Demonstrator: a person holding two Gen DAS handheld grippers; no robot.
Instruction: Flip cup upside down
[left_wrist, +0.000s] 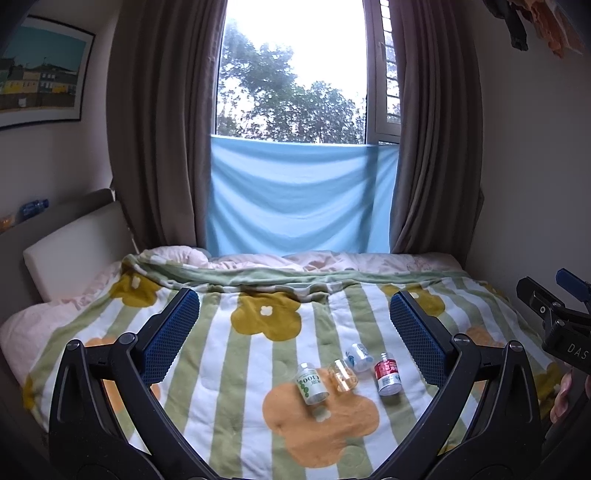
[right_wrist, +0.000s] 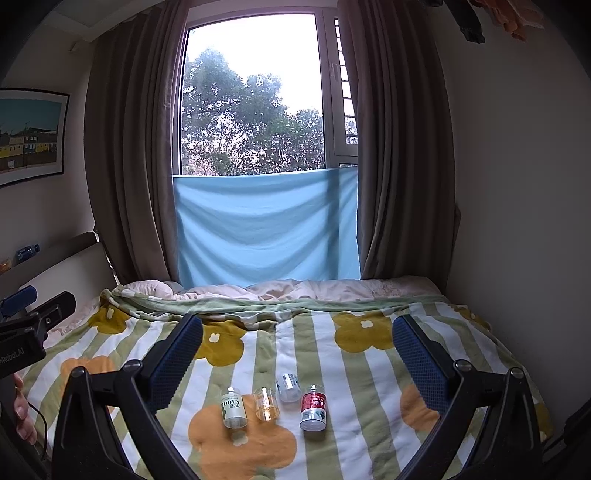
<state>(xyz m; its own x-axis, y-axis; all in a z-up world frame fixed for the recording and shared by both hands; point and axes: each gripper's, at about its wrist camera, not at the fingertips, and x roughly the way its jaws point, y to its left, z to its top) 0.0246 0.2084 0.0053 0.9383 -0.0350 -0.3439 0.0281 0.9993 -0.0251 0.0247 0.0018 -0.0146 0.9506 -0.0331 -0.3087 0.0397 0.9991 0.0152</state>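
Observation:
A small clear amber-tinted cup (left_wrist: 342, 376) (right_wrist: 266, 404) stands on the flowered striped blanket (left_wrist: 258, 369) (right_wrist: 351, 376). It sits in a short row of small bottles. A green-labelled bottle (left_wrist: 312, 384) (right_wrist: 233, 408) is on its left. A blue-labelled bottle (left_wrist: 357, 356) (right_wrist: 288, 386) is just behind it, and a red-labelled bottle (left_wrist: 386, 374) (right_wrist: 313, 408) is on its right. My left gripper (left_wrist: 293, 297) hovers open above and short of the row, holding nothing. My right gripper (right_wrist: 298, 322) is also open and empty, at about the same height.
The bed fills the room between a padded headboard (left_wrist: 74, 251) on the left and a wall on the right. Brown curtains and a blue cloth (left_wrist: 295, 192) hang at the far end. The right gripper's body (left_wrist: 554, 317) shows at the left view's right edge.

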